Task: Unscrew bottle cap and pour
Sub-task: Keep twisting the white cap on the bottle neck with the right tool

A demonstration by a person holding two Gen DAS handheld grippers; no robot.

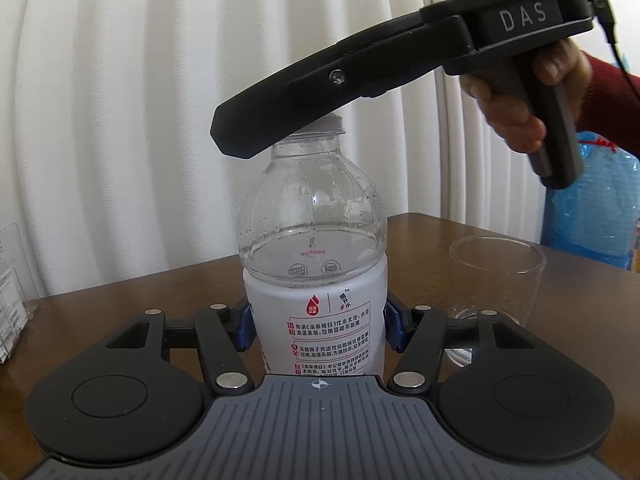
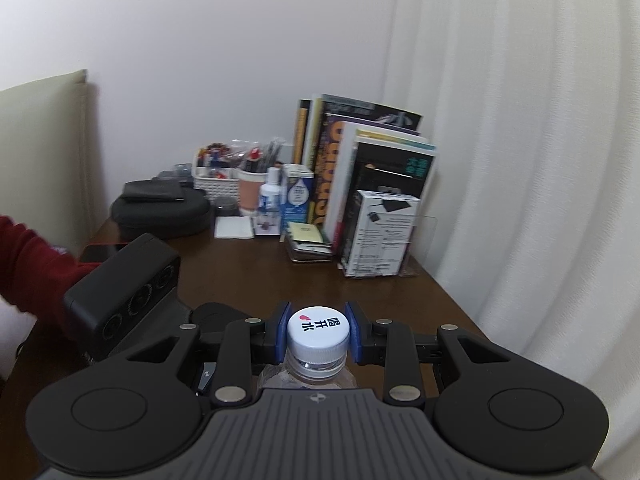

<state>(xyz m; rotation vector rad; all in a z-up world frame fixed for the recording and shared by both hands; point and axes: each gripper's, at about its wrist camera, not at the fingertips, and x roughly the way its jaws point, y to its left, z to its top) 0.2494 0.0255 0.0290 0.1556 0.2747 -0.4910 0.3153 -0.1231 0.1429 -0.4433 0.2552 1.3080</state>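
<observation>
A clear water bottle [image 1: 314, 240] with a white label stands upright on the brown table [image 1: 120, 296], part full. My left gripper [image 1: 317, 326] is shut on the bottle's labelled body, blue pads on both sides. The white cap [image 2: 318, 338] with black characters sits on the neck. My right gripper [image 2: 318, 332] is shut on the cap, blue pads pressed on its two sides. In the left wrist view the right gripper's black finger [image 1: 320, 104] covers most of the cap [image 1: 330, 122]. An empty clear glass [image 1: 494, 292] stands to the bottle's right.
A blue plastic bag [image 1: 596, 208] sits behind the glass. At the table's far end stand books [image 2: 360, 168], a white box [image 2: 380, 236], a white basket [image 2: 218, 176], small bottles and a black case [image 2: 160, 212]. White curtains hang behind.
</observation>
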